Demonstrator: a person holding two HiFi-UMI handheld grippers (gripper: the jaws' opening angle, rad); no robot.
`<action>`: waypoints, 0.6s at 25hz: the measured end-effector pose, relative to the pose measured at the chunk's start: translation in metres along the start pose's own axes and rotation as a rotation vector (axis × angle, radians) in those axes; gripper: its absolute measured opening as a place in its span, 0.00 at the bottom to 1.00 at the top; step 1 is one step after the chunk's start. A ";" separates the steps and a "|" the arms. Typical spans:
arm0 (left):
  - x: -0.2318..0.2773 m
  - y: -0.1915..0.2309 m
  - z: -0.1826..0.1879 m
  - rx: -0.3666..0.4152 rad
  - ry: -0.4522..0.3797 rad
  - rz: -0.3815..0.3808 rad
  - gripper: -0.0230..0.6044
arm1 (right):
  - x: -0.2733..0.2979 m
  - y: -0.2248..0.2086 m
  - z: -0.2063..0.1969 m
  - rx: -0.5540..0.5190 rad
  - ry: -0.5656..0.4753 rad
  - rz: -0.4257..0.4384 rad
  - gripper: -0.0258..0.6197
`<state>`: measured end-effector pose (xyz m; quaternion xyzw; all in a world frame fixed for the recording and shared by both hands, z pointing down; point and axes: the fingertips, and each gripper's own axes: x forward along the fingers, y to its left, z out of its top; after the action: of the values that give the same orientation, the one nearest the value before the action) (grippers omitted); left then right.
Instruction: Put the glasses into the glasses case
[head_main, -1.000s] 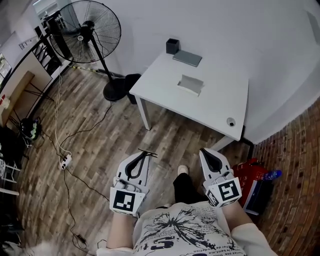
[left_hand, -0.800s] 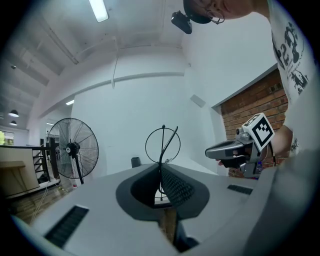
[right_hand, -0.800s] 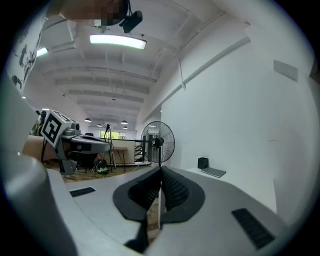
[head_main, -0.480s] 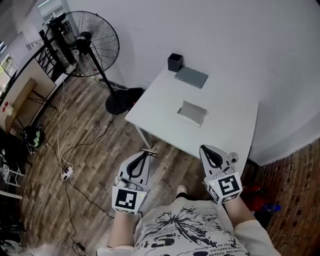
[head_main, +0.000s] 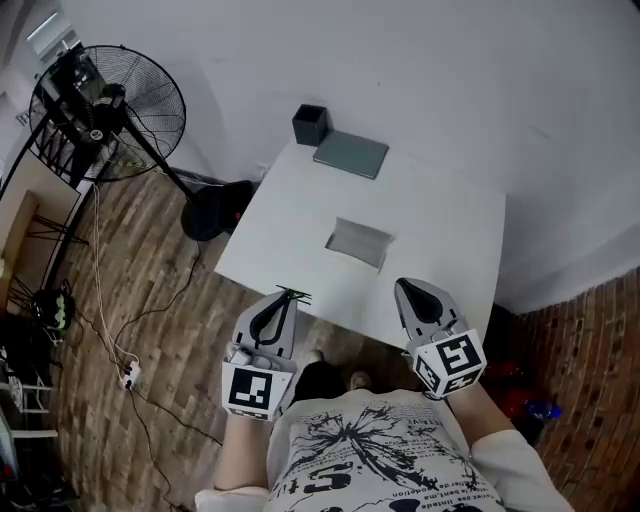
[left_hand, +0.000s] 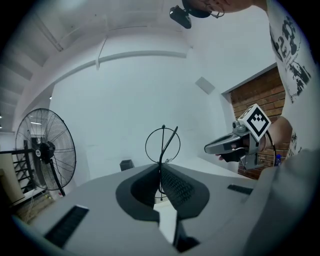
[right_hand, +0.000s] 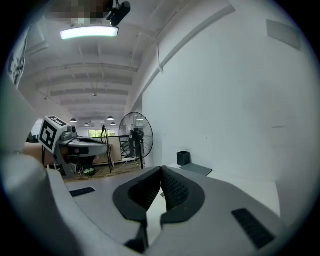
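Observation:
My left gripper (head_main: 283, 298) is shut on a pair of thin black wire-framed glasses (head_main: 293, 295), held at the near edge of the white table (head_main: 440, 230). In the left gripper view the glasses (left_hand: 162, 145) stick up from the closed jaws (left_hand: 160, 167), one round lens rim showing. A small grey glasses case (head_main: 358, 242) lies mid-table, ahead of both grippers and apart from them. My right gripper (head_main: 413, 288) is shut with nothing in it, its tip over the table's near edge; its closed jaws (right_hand: 161, 172) fill the right gripper view.
A black cube-shaped holder (head_main: 310, 124) and a flat grey-green pad (head_main: 351, 154) sit at the table's far side by the white wall. A standing fan (head_main: 105, 100) is at the left, with cables (head_main: 110, 330) on the wood floor. A brick wall (head_main: 590, 380) is at the right.
The person has walked up to the table: it was well ahead of both grippers and now lies under their tips. Both grippers stay shut, the left still holding the glasses.

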<state>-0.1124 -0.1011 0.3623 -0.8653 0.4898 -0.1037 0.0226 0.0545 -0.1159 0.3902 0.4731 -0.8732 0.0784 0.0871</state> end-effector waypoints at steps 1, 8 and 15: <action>0.012 0.005 -0.002 -0.003 0.000 -0.016 0.07 | 0.008 -0.008 -0.001 0.005 0.004 -0.020 0.06; 0.097 0.040 -0.011 0.040 0.037 -0.209 0.07 | 0.054 -0.047 0.000 0.013 0.023 -0.189 0.06; 0.174 0.043 -0.032 0.143 0.123 -0.443 0.07 | 0.084 -0.073 -0.009 0.044 0.046 -0.338 0.06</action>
<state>-0.0682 -0.2697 0.4151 -0.9399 0.2801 -0.1930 0.0305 0.0718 -0.2214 0.4222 0.6132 -0.7769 0.0923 0.1087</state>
